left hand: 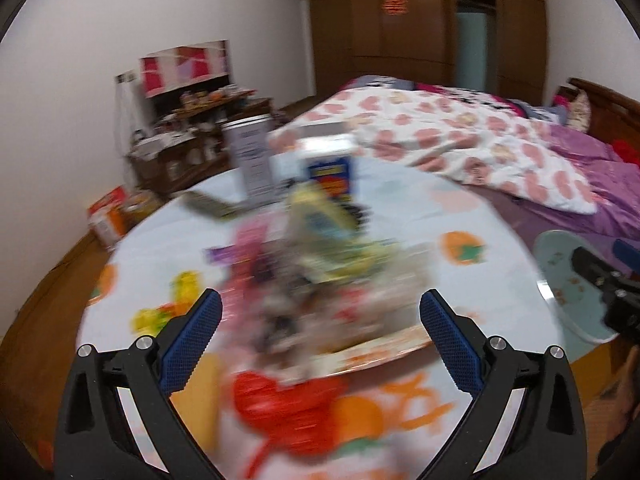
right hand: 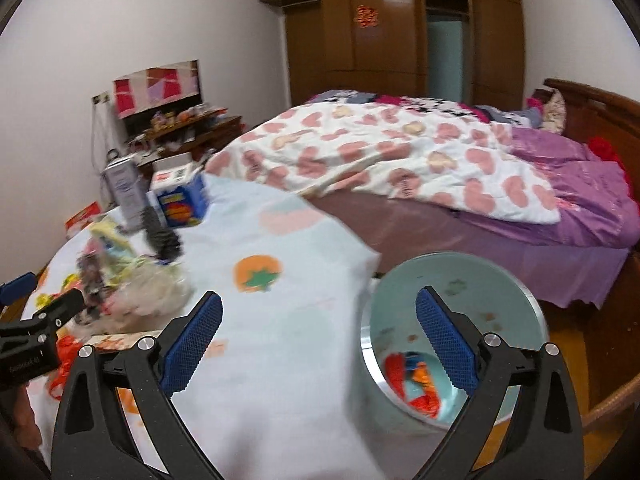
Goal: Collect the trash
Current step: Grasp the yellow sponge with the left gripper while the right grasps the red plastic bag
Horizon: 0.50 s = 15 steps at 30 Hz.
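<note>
While both hand-held grippers (left hand: 320, 320) (right hand: 320, 320) gape empty, fruit-print tablecloth (right hand: 280, 280), rumpled bed (right hand: 400, 160), wooden wardrobe (right hand: 380, 28).

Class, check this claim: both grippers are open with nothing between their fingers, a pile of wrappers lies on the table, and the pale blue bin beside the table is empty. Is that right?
Not quite. The pale blue bin is not empty: the right wrist view shows red and orange trash at its bottom. The rest holds: the left gripper and right gripper are open and hold nothing, and the pile of wrappers lies on the table.
</note>
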Tool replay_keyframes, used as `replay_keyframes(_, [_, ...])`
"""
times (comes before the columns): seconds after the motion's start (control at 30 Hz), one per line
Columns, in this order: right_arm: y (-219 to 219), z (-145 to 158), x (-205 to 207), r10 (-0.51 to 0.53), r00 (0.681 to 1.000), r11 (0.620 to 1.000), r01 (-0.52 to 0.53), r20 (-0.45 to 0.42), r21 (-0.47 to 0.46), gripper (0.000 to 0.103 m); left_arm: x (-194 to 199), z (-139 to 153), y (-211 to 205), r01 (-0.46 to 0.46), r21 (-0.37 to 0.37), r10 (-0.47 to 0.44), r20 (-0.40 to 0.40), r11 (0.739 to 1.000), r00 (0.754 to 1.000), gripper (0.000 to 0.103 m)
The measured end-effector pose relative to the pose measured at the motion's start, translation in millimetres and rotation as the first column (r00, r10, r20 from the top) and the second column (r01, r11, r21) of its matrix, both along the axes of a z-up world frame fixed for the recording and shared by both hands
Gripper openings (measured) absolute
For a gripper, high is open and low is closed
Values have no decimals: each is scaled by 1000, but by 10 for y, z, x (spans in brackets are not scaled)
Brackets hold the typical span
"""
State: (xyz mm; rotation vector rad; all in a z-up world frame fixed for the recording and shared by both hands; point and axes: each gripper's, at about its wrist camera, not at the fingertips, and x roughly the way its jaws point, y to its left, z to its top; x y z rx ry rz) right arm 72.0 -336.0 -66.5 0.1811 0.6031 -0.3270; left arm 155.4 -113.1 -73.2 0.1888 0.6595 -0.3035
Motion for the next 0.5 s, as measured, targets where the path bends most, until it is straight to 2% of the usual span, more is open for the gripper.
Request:
replay_keyframes(0.27, [532, -198, 249, 148, 987, 989, -147, -60, 36, 90, 86, -255, 944, -149, -12, 148, -78, 989, 986, 97])
replay_keyframes(0.4, [754, -305, 366, 196, 976, 980, -193, -92, 39, 89, 84, -355, 1208, -183, -16, 180, -106, 983, 978, 97])
replay_keyframes(0.5, [865, -375, 444, 216, 970, 976, -211, -114, 59, 83, 72, -379, 1297, -182, -7, 180, -97, 983, 979, 97])
